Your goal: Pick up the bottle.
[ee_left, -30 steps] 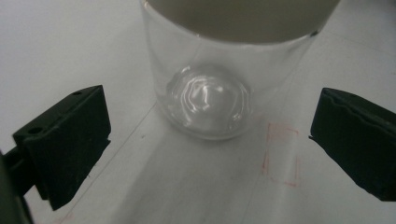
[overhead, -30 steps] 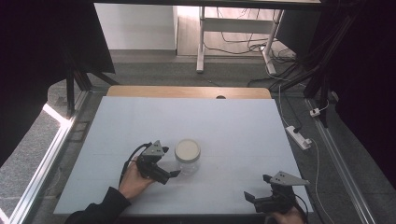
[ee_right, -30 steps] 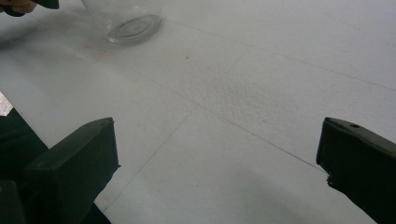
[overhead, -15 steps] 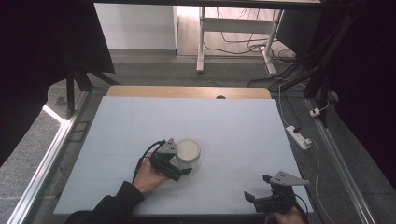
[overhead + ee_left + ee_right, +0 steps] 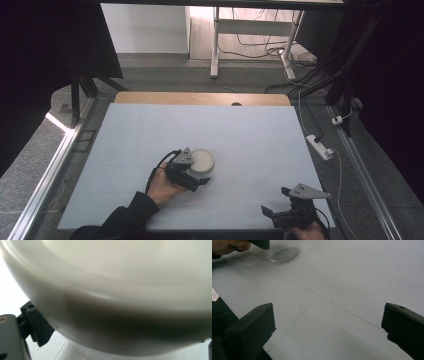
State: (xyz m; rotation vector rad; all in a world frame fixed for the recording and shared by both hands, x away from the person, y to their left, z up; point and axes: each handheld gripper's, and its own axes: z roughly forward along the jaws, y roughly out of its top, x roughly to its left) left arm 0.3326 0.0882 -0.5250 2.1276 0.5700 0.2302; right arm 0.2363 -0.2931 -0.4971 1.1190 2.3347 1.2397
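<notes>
Since a second ago I have brought my left hand-held gripper (image 5: 196,178) forward and to the right, from just beside the jar (image 5: 201,165) to right against it. Its jaws now sit on either side of the jar's near wall, under the white lid (image 5: 202,158). In the left gripper view the lid (image 5: 120,290) bulges up close, with one jaw beside it at the left; whether the jaws are pressing the jar yet, I cannot tell. The jar stands upright on the counter (image 5: 250,135), left of centre and toward the near edge. My left hand (image 5: 161,184) grips from behind, forearm angled in from the near edge. My right hand-held gripper (image 5: 277,204) has not moved: it rests by the near right corner, jaws spread wide and holding nothing, pointing across the counter toward the glass jar (image 5: 283,251).
</notes>
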